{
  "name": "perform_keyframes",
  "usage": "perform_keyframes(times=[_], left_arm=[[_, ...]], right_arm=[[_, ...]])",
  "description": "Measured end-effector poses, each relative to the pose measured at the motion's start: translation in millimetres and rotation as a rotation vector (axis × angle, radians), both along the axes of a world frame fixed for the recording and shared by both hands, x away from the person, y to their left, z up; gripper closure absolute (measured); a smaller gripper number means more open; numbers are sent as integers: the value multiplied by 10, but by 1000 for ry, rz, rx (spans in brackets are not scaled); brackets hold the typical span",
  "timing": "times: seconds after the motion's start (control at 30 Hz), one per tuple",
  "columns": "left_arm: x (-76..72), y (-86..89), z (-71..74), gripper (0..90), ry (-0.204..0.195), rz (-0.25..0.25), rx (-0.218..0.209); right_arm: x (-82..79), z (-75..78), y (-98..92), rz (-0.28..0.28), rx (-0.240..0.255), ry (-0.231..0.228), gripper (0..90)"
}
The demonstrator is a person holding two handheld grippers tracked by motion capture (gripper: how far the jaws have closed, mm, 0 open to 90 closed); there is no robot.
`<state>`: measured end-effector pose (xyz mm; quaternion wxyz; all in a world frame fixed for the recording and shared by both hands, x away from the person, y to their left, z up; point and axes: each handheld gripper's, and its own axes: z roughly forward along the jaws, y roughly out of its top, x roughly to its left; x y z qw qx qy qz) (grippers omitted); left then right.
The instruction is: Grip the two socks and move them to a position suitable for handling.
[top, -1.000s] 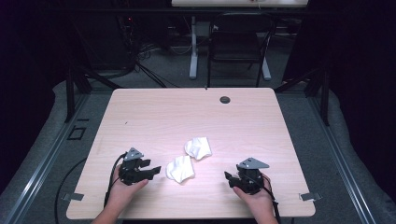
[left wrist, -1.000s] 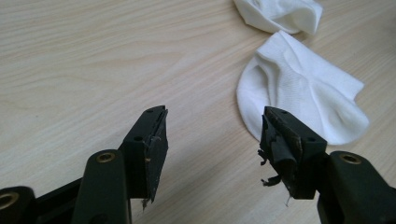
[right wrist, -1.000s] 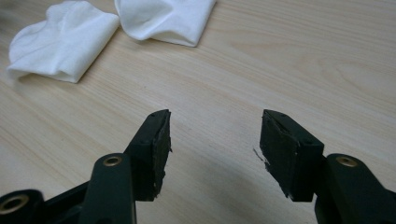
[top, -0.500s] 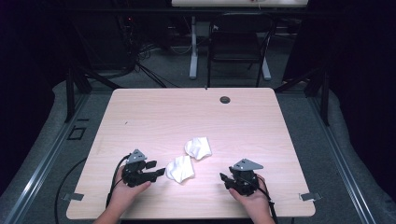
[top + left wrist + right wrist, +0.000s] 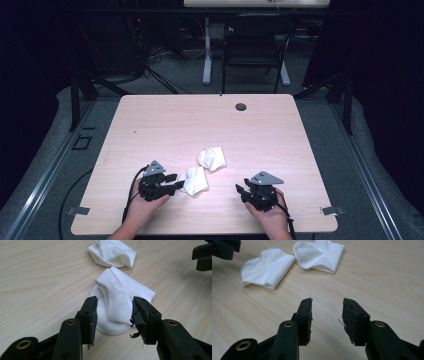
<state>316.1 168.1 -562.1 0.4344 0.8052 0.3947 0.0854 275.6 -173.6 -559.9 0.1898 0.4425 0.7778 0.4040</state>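
Broadly, we see the tabletop (image 5: 165, 120) carrying two white socks: the near sock (image 5: 120, 302) lies between our left tool (image 5: 113, 312)'s closing, not yet pressing jaws; the far sock (image 5: 212, 157) just beyond. Our right tool (image 5: 327, 315), jaws narrowing but apart, holds nothing.

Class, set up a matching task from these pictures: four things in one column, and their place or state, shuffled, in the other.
1. left gripper
2. right gripper
3. nearer sock
4. grommet hole

a. near the table's far edge
b. jaws open over bare wood
c. crumpled, white, lying between open jaws
d. jaws open around a sock

Pairs: 1-d, 2-b, 3-c, 4-a
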Motion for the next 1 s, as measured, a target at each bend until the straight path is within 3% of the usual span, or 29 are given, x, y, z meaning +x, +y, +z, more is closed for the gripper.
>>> perform_keyframes(times=[0.27, 0.6, 0.87, 1.0], left_arm=[[31, -150, -68, 560, -1, -25, 55], [97, -230, -149, 559, 24, -25, 63], [57, -298, -179, 564, 11, -58, 100], [24, -324, -187, 585, 7, -72, 96]], right_arm=[[-20, -14, -16, 7, 5, 24, 597], [-39, -18, -37, 2, 8, 25, 599], [-37, -21, -35, 3, 9, 27, 596], [-38, -20, -33, 3, 11, 25, 595]])
